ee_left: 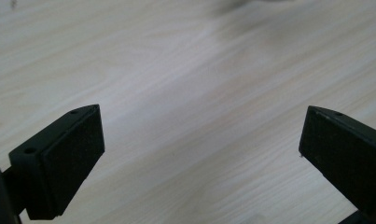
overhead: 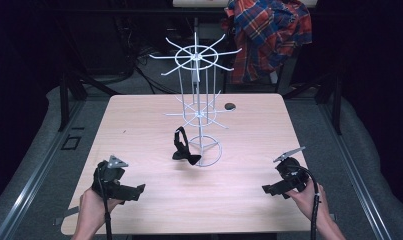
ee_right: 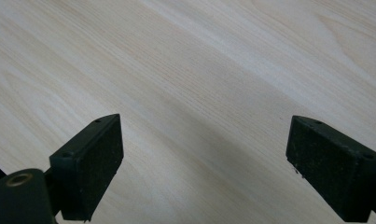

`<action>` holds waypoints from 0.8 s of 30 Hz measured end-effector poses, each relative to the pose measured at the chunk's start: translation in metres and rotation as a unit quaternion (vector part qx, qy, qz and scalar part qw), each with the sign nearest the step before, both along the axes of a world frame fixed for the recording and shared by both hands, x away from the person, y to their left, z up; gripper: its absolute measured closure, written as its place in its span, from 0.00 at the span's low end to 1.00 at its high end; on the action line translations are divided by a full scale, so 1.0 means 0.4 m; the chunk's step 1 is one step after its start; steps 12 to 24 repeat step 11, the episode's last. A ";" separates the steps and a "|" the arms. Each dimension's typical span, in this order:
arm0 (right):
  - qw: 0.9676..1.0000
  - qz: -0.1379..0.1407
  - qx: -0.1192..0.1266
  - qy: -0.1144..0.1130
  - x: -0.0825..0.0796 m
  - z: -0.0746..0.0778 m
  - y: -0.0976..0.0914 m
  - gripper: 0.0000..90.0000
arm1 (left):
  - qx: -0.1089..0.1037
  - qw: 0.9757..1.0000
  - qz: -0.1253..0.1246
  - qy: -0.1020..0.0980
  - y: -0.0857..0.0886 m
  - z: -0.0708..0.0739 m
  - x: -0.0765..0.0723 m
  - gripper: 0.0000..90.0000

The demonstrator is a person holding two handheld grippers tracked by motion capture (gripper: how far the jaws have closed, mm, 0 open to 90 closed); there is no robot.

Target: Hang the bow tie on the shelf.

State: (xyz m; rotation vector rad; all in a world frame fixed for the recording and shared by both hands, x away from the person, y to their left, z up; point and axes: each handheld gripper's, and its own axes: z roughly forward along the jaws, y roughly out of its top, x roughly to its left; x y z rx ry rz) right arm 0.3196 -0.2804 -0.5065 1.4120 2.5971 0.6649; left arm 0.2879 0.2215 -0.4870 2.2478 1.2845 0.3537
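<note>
A white wire display rack (overhead: 198, 90) stands on the middle of the wooden table (overhead: 139, 125), with spoke-like hooks at two levels. A black bow tie (overhead: 184, 148) on its strap hangs from a lower hook, its bow close to the tabletop beside the rack's ring base (overhead: 206, 152). My left gripper (overhead: 139, 190) rests near the front left, held by a hand; its jaws stand wide apart over bare wood (ee_left: 199, 140). At the front right, my right gripper (overhead: 268, 189) is also open with nothing between its fingers (ee_right: 90, 163).
A small dark round object (overhead: 230, 106) lies on the table behind the rack. A plaid shirt (overhead: 269, 30) hangs beyond the far edge. Black stand legs (overhead: 69, 90) flank the table on grey floor.
</note>
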 end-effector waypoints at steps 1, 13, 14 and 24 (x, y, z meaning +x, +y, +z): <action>1.000 0.000 0.000 -0.001 0.000 0.000 0.000 0.12 | -0.001 1.000 -0.003 0.013 0.000 -0.013 0.004 0.00; 1.000 0.007 -0.013 0.000 0.006 -0.009 0.007 0.12 | 0.034 0.997 -0.001 0.066 0.040 -0.099 0.056 0.00; 1.000 0.007 -0.013 0.000 0.006 -0.009 0.007 0.12 | 0.034 0.997 -0.001 0.066 0.040 -0.099 0.056 0.00; 1.000 0.007 -0.013 0.000 0.006 -0.009 0.007 0.12 | 0.034 0.997 -0.001 0.066 0.040 -0.099 0.056 0.00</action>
